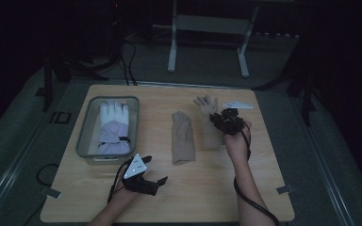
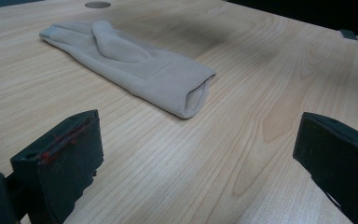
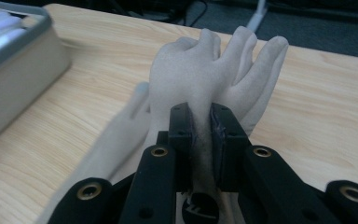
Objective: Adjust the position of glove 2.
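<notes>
White-and-lilac padded glove already in grey plastic bin. Right gripper clamped on far tan fabric glove, right of bin. Near tan fabric glove flat between. Left gripper jaws apart, empty. Likely two gloves left.

Matt suede-like cloth glove on smooth wood-grain table.

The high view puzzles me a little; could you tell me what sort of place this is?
Probably a lab or recording room: a lit wooden table in a dark space, cables on the grey floor, and a white metal stand behind.
</notes>
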Motion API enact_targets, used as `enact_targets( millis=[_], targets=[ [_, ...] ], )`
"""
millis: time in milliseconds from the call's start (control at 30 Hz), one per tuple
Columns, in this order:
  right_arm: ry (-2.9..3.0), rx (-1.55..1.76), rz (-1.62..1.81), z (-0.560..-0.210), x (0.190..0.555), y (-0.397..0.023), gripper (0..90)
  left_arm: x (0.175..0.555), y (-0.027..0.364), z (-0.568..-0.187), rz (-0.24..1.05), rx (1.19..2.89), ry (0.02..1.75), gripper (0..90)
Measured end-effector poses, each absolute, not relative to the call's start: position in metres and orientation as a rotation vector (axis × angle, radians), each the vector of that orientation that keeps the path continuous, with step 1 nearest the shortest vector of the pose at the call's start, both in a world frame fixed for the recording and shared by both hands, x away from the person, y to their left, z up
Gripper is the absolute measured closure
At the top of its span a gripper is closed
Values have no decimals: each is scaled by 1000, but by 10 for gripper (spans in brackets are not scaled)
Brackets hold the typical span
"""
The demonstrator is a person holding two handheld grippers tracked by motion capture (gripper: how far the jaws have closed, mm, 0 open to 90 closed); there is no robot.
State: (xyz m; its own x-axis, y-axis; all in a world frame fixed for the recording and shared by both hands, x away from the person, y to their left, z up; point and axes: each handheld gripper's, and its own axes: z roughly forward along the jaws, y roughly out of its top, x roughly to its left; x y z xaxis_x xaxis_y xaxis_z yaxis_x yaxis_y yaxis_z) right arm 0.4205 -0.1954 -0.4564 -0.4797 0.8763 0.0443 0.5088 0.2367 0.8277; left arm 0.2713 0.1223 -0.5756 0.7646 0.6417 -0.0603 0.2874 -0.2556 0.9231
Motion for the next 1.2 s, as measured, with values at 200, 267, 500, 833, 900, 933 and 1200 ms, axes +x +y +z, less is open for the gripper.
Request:
enact_targets(
  millis=[200,267,500,833,900,933,1200],
  targets=[
    [2095,1257,1150,-452,423,-173,800,272,122,-576,394,1853,715,16],
    [2102,1246,1155,-450,423,-165,800,272,122,-576,393,1850,716,16],
    [2125,1229,1155,-447,423,-139,800,271,123,-576,394,1847,713,16],
    [2172,1302,1103,-480,429,-111,799,271,123,-576,392,1847,705,16],
    [2174,1319,1084,-487,430,-108,799,271,123,-576,388,1845,707,16],
    [2185,1333,1084,-492,430,-106,799,271,123,-576,386,1843,708,17],
    [2229,1380,1040,-516,428,-98,789,271,123,-576,386,1842,708,16]
  ],
)
